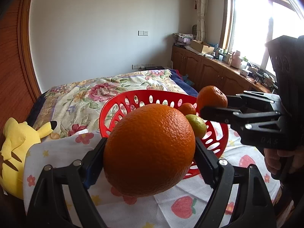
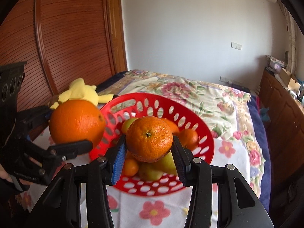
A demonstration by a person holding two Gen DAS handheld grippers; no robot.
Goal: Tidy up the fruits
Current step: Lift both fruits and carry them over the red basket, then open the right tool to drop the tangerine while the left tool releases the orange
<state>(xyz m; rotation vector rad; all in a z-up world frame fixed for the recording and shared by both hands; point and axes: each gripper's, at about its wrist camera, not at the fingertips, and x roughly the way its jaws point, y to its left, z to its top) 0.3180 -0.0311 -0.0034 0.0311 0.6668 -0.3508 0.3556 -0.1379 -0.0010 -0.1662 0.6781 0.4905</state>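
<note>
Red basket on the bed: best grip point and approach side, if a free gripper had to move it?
Judgement only: pinch the red basket at its rim on the camera-near edge, from above. The wall is thin, flared and perforated, so one finger inside and one outside should seat. Fruit is piled in the middle, so stay at the edge. Both grippers are full now: left gripper holds the big orange, right gripper the mandarin.

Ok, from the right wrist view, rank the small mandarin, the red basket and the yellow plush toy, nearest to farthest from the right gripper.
1. Small mandarin: clamped in the right gripper.
2. Red basket: just beyond and below, on the cloth.
3. Yellow plush toy: farthest, behind the basket's left side.
</note>
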